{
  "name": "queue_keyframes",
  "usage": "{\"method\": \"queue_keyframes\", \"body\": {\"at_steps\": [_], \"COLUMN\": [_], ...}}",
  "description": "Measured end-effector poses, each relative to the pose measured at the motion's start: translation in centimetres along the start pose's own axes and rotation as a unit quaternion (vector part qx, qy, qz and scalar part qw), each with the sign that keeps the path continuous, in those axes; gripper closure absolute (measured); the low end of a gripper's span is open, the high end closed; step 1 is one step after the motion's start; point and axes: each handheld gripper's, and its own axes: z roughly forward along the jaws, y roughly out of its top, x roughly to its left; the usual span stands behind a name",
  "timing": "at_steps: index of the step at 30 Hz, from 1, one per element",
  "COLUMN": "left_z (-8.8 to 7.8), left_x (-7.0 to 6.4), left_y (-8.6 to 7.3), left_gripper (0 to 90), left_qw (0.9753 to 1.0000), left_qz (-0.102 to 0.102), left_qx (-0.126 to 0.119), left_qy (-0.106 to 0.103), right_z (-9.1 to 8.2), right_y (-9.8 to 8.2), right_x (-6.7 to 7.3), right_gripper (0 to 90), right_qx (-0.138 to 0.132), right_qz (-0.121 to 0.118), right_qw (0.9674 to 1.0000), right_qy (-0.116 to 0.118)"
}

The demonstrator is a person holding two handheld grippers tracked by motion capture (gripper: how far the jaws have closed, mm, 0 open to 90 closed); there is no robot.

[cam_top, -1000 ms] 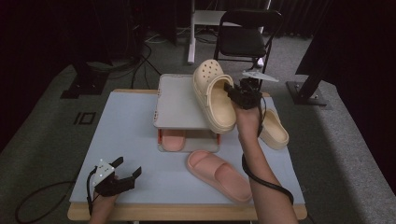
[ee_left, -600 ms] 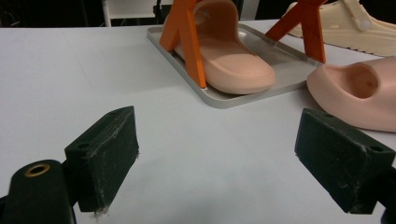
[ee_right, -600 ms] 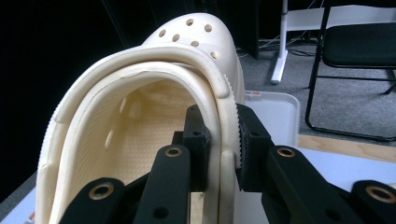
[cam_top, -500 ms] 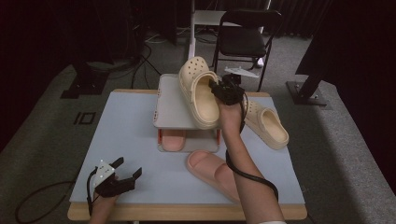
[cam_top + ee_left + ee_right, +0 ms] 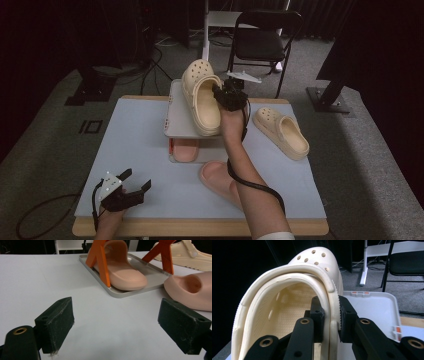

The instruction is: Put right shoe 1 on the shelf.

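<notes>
My right gripper (image 5: 223,98) is shut on the side wall of a cream clog (image 5: 200,97), which hangs tilted over the top tray (image 5: 175,117) of a small two-level rack. In the right gripper view the pads (image 5: 347,315) pinch the clog's rim (image 5: 287,310) above that white tray (image 5: 374,307). A second cream clog (image 5: 281,131) lies on the table to the right. One pink slide (image 5: 184,149) sits on the lower tray and another (image 5: 216,175) lies in front of the rack. My left gripper (image 5: 131,191) rests open near the front left corner, with nothing between its jaws (image 5: 120,320).
The rack's orange legs (image 5: 101,262) stand over the lower tray (image 5: 150,272). A black folding chair (image 5: 265,42) and a white stand (image 5: 206,30) are behind the light blue table (image 5: 135,140). Cables run across the floor at the back left.
My right hand has carried the cream clog leftward, from beside the other clog to over the rack's top tray. The left gripper has stayed still.
</notes>
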Motion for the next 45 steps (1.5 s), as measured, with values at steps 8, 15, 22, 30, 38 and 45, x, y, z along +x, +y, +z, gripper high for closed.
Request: {"method": "queue_keyframes", "body": {"at_steps": [8,15,22,30,38,45], "left_z": [0.0,-0.1,-0.1,-0.2,-0.1,0.0], "left_x": [-0.1,0.0,-0.1,0.0,-0.2,-0.3], "left_y": [0.0,-0.1,-0.1,-0.1,-0.1,-0.1], "left_gripper": [13.2,13.2,13.2,13.3,13.2,13.2], "left_qw": [1.0,1.0,1.0,1.0,1.0,1.0], "left_qz": [0.001,0.002,0.005,0.003,0.005,0.005], "left_qx": [0.001,0.001,0.003,-0.001,0.002,0.003], "left_qy": [-0.002,-0.002,-0.002,-0.002,-0.005,-0.004], "right_z": [1.6,2.9,3.9,4.9,3.9,3.0], "right_y": [-0.5,-0.8,-1.1,-1.7,-1.0,-1.4], "right_x": [1.1,1.4,2.4,2.1,2.1,1.6], "right_gripper": [76.9,76.7,76.7,71.6,56.7,52.7], "right_qx": [0.006,0.008,0.015,0.032,0.03,0.036], "right_qz": [0.003,0.024,0.032,0.022,0.007,-0.007], "right_qw": [1.0,0.9996,0.999,0.9991,0.9995,0.9992], "right_qy": [-0.003,-0.012,-0.026,-0.017,0.001,0.017]}}
